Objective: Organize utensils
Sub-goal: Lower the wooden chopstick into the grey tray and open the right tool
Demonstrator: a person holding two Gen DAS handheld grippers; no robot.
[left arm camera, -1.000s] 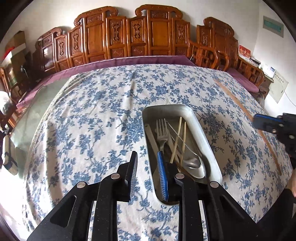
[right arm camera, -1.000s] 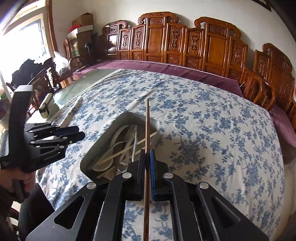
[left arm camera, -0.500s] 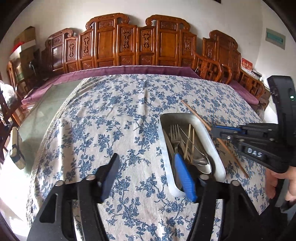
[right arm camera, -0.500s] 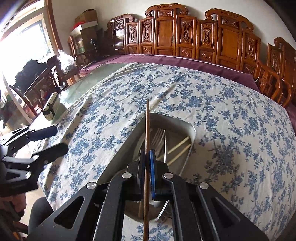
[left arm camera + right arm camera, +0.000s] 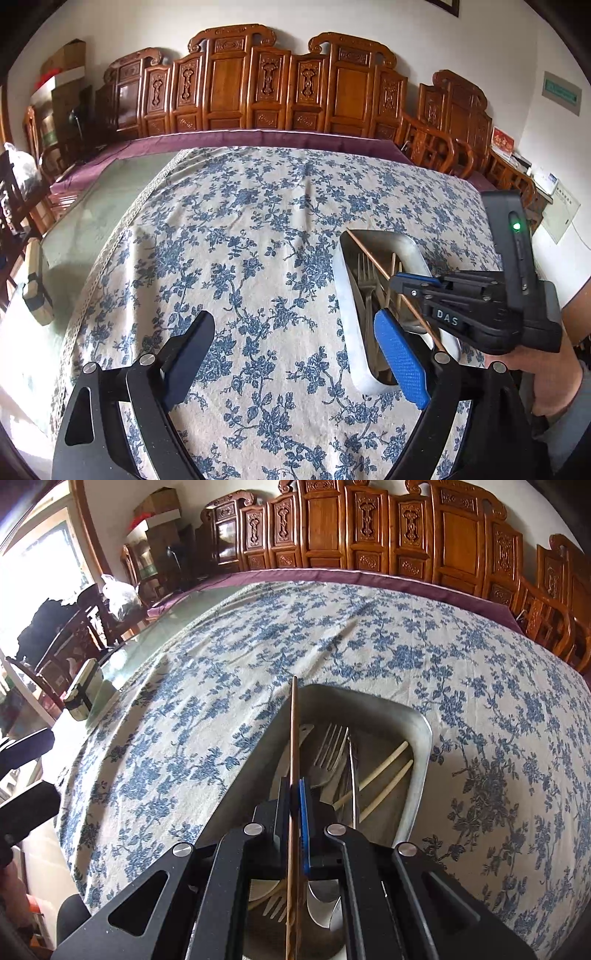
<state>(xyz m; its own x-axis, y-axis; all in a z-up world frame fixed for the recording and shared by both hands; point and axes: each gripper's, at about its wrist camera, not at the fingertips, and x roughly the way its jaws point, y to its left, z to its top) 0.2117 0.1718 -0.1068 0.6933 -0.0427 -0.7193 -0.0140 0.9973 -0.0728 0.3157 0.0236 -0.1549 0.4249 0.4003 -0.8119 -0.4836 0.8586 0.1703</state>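
Note:
A metal tray (image 5: 345, 291) (image 5: 421, 753) lies on the blue-flowered tablecloth and holds forks (image 5: 328, 749), pale chopsticks (image 5: 384, 771) and spoons (image 5: 321, 904). My right gripper (image 5: 295, 794) (image 5: 397, 282) is shut on a brown chopstick (image 5: 293, 746) (image 5: 369, 254) and holds it over the tray, its tip over the tray's far left rim. My left gripper (image 5: 291, 354) is open and empty, low over the cloth just left of the tray, its blue pad by the tray's near corner.
Carved wooden chairs (image 5: 258, 85) line the table's far side. The tablecloth (image 5: 240, 240) ends left at bare glass table top (image 5: 92, 214). A small box (image 5: 35, 291) (image 5: 83, 694) sits on the glass near the left edge.
My right gripper has moved left and down over the tray with the brown chopstick. My left gripper has opened wider and drawn back to the left of the tray.

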